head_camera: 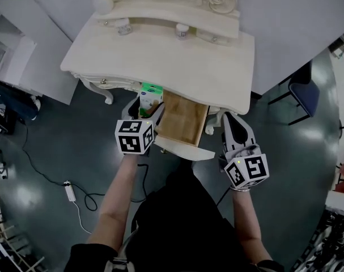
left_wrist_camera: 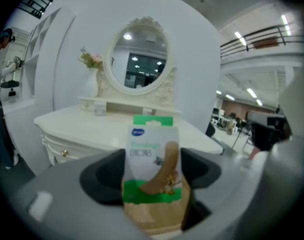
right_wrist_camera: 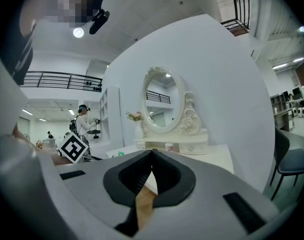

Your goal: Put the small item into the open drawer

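Observation:
A small green-and-white box (head_camera: 151,95) of plasters is the item, and my left gripper (head_camera: 145,110) is shut on it. It hangs over the left edge of the open drawer (head_camera: 186,123), whose wooden inside shows below the cream dressing table (head_camera: 177,67). In the left gripper view the box (left_wrist_camera: 153,156) stands upright between the jaws of the left gripper (left_wrist_camera: 152,174), with the drawer's wood (left_wrist_camera: 159,216) under it. My right gripper (head_camera: 226,118) hovers by the drawer's right side. In its own view the right gripper (right_wrist_camera: 152,156) is shut and holds nothing.
An oval mirror (left_wrist_camera: 139,59), a vase of flowers (left_wrist_camera: 91,79) and small jars (head_camera: 182,31) sit at the back of the table. A dark chair (head_camera: 305,92) stands to the right. A power strip (head_camera: 69,192) and its cable lie on the floor at left.

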### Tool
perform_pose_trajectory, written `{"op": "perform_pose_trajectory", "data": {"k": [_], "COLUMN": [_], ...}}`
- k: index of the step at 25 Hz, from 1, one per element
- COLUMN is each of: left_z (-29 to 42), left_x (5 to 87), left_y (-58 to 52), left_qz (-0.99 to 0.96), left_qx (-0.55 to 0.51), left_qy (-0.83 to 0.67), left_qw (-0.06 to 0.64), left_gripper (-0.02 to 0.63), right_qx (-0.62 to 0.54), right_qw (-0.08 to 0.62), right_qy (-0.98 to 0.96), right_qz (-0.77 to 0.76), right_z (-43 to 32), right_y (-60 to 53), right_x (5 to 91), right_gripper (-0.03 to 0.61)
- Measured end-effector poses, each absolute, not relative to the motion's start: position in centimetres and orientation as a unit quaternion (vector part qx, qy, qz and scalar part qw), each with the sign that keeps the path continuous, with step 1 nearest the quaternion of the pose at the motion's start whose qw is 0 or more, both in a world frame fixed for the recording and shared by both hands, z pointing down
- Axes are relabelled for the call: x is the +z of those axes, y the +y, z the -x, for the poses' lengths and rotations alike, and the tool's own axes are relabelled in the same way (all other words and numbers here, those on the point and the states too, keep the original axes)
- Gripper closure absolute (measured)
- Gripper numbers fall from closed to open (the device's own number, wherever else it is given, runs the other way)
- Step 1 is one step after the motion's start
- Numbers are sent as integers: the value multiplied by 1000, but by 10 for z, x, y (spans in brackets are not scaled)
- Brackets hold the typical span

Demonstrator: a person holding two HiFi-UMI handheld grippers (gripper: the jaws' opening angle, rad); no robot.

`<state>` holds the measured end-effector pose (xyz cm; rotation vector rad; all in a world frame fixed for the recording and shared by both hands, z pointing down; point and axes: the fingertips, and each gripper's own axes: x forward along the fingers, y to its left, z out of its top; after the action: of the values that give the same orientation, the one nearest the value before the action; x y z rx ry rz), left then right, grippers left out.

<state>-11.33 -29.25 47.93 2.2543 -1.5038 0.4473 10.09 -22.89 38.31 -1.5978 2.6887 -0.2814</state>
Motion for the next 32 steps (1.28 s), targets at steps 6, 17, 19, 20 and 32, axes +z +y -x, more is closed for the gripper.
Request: {"op": "perform_pose_trajectory", "data": {"k": [6,17,19,20,32], "left_z": [105,100,99,99,97], "left_x": [512,577,585,589,634], "left_y": [-306,-313,-313,-314,-318], "left_qz": [-797,-776,-771,-768,-730], "left_qx": [197,274,285,289,358], "left_qy": [-530,-506,-503,-503,-479], "left_qw": [212,257,267,271,329], "left_gripper": [267,267,267,267,266], "right_qx": [-102,-122,-125,-126,-131], "right_qw": [-4,-9,-10,-11,-13], "right_qy": [855,853,853,853,851], "right_qz": [509,508,507,506,508], "right_z": [-110,-113,-114,-114,-122], "right_y": [-245,-262,-263,-264,-270], "right_x": [394,410,412,413,420], "right_gripper": [581,581,581,581,581]}}
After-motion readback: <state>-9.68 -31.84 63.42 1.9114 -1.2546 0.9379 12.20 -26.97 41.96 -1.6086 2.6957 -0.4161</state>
